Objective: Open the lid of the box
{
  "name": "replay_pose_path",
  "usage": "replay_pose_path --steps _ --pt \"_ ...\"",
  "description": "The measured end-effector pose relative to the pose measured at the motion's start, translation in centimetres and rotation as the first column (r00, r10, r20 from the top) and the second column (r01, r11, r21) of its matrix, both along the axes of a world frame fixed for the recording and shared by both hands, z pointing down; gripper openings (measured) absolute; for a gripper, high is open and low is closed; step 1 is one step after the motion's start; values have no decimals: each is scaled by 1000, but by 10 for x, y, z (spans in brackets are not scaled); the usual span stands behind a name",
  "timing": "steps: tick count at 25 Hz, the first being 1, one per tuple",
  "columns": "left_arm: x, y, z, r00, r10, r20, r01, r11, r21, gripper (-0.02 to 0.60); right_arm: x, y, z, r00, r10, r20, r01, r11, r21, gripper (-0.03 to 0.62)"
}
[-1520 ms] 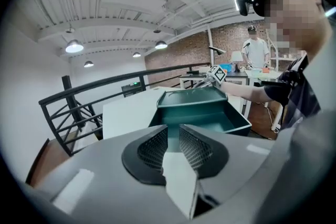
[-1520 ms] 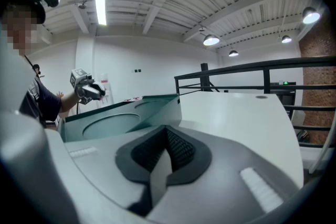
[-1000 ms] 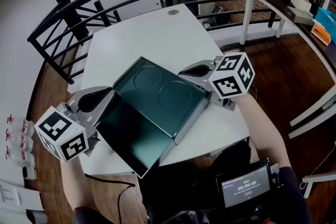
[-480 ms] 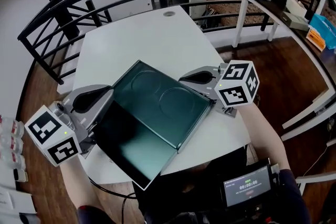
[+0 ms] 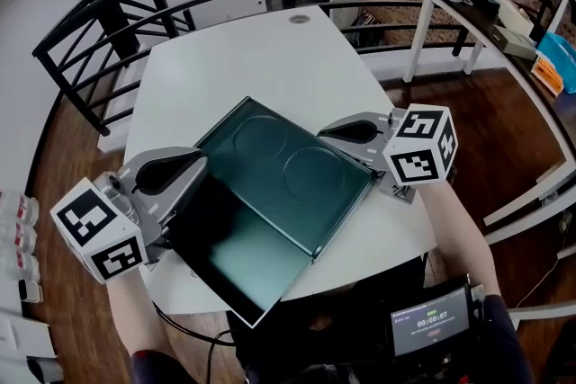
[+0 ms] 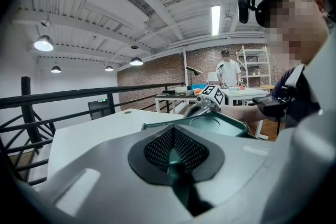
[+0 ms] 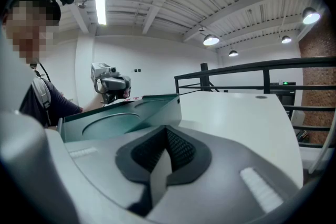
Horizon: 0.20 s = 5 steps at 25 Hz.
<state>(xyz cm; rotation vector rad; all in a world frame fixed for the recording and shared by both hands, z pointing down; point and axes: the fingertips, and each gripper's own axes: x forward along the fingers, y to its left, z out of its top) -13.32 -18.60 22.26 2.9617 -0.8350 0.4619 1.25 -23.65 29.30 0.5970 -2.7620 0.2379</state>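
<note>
Evidently the job is split between the hands. The right gripper (image 5: pixel 328 132) acts as an anchor. Its fingers (image 7: pixel 181 152) are closed onto a thin pale edge that looks like the side wall of the green box (image 5: pixel 288 171), probably so the box cannot slide on the tabletop (image 5: pixel 252 58).

The left gripper (image 5: pixel 193 168) does the opening. Its fingers (image 6: pixel 157 149) are pressed together on a thin teal sheet, which I take to be the edge of the lid (image 5: pixel 229 261).

The box sits at the near part of the tabletop, its inside with two round embossings facing up. The dark lid is swung out toward the person, and its near corner hangs past the table's edge. By its angle, the lid seems close to fully open. Its overhang would explain why the left gripper's hold on it is tight.
</note>
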Motion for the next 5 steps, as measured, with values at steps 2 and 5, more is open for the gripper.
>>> replay_pose_path --steps 2,5 --pt "2 1 2 1000 11 5 -11 1000 2 15 0 -1 -2 1000 0 -1 0 1000 5 2" --pt "5 2 1 1000 30 4 -30 1000 5 15 -1 -3 -5 1000 2 -1 -2 1000 12 2"
